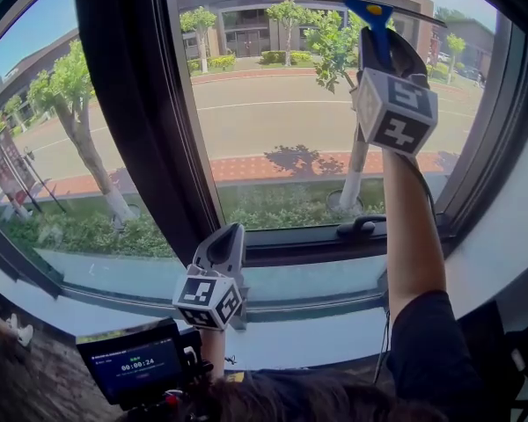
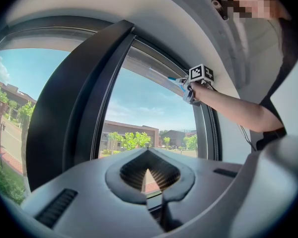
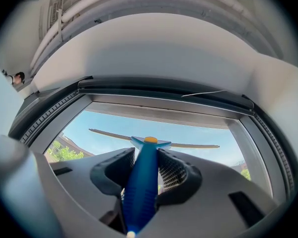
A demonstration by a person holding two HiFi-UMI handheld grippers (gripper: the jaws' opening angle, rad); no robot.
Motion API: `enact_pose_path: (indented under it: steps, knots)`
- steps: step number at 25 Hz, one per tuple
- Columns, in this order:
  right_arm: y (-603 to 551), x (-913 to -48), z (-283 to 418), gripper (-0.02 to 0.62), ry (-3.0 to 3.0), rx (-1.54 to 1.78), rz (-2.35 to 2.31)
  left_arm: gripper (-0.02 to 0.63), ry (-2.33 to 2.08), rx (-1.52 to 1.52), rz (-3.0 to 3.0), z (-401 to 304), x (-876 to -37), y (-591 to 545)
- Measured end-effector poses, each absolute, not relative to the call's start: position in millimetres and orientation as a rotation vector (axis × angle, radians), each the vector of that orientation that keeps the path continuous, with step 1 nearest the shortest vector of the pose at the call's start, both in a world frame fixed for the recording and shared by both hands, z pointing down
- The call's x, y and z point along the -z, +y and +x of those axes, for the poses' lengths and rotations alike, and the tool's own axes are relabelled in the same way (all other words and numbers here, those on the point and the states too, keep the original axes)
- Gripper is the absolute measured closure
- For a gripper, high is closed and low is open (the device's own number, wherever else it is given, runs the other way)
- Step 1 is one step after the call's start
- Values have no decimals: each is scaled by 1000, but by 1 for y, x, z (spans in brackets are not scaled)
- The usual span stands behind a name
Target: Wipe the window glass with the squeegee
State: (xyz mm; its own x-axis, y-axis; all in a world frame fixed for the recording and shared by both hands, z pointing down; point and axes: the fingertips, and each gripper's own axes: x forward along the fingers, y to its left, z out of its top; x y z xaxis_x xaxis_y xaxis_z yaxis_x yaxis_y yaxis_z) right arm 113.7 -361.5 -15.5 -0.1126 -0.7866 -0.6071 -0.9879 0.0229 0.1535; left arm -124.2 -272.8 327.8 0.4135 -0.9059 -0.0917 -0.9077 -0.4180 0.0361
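The blue squeegee (image 1: 376, 18) is held high against the right pane of the window glass (image 1: 282, 130), its thin blade lying level near the top frame. My right gripper (image 1: 383, 53) is shut on its handle, arm stretched upward. In the right gripper view the blue handle (image 3: 141, 182) runs between the jaws to the blade (image 3: 188, 146) on the glass (image 3: 109, 125). My left gripper (image 1: 231, 236) hangs low by the window sill, shut and holding nothing. The left gripper view shows its closed jaws (image 2: 149, 153) and, far above, the right gripper (image 2: 191, 89) with the squeegee (image 2: 164, 77).
A wide black mullion (image 1: 136, 104) separates the right pane from the left pane (image 1: 35, 148). A black window handle (image 1: 361, 228) sits on the lower frame above the pale sill (image 1: 334, 328). A small screen device (image 1: 130, 367) is at the bottom left.
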Motion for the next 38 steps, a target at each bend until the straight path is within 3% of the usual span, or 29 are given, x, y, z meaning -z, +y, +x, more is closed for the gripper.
enact_pose_path:
  steps: [38]
  knots:
    - [-356, -95, 117, 454, 2021, -720, -1864, 604, 1684, -135, -2658, -121, -333, -269]
